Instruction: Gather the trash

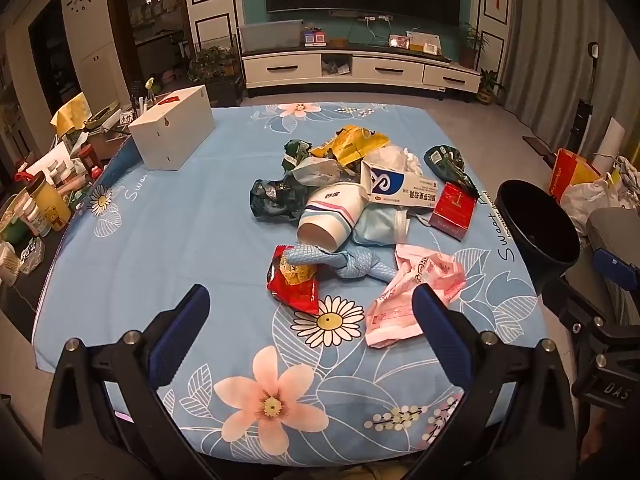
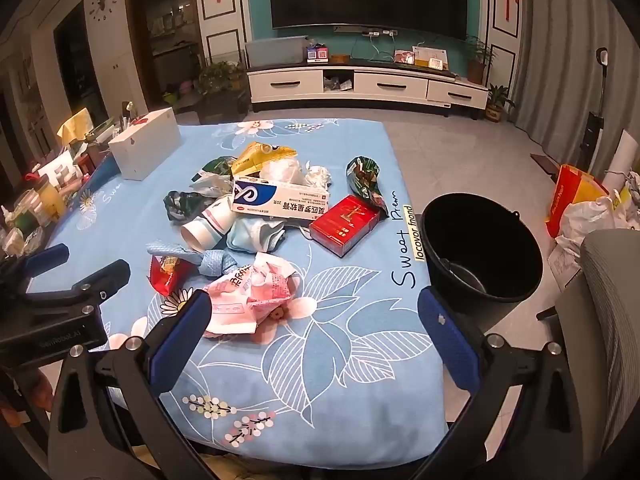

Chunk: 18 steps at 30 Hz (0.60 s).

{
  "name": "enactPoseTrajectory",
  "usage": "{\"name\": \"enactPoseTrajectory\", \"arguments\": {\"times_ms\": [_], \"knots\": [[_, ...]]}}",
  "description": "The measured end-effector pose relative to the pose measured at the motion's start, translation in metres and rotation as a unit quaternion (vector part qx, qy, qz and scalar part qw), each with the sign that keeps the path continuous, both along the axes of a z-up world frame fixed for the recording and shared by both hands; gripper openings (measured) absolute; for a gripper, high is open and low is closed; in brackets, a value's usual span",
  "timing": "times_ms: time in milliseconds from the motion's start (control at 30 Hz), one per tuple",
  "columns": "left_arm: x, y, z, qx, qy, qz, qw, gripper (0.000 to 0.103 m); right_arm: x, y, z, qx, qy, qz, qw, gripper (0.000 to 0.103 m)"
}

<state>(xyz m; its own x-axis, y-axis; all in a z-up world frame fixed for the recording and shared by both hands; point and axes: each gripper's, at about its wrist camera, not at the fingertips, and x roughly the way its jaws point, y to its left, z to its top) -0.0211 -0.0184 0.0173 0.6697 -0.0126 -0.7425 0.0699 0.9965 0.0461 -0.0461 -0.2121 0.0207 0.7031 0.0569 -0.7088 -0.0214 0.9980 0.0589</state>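
While a blue floral cloth is covering the counter (image 1: 160, 248), we are holding both claws, left claw (image 1: 310, 304) and right claw (image 2: 314, 308), apart and empty before the trash pile (image 1: 360, 192); a black bucket (image 2: 482, 248) is sitting centre right.

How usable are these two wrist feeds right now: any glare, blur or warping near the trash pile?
Left wrist view: sharp, warm dim light, no glare on the trash pile; fisheye bends the table's edges. Right wrist view: equally sharp; black bucket interior dark, contents unreadable; corners vignetted black.
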Motion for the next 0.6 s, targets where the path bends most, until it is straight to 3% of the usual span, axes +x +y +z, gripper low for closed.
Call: {"name": "enactPoseTrajectory", "arguments": {"times_ms": [600], "knots": [[-0.0002,-0.0002,0.0007,0.001,0.000,-0.002,1.0000,0.101,0.0003,-0.0011,-0.0012,-0.001,0.000,0.000,1.000,0.101]]}}
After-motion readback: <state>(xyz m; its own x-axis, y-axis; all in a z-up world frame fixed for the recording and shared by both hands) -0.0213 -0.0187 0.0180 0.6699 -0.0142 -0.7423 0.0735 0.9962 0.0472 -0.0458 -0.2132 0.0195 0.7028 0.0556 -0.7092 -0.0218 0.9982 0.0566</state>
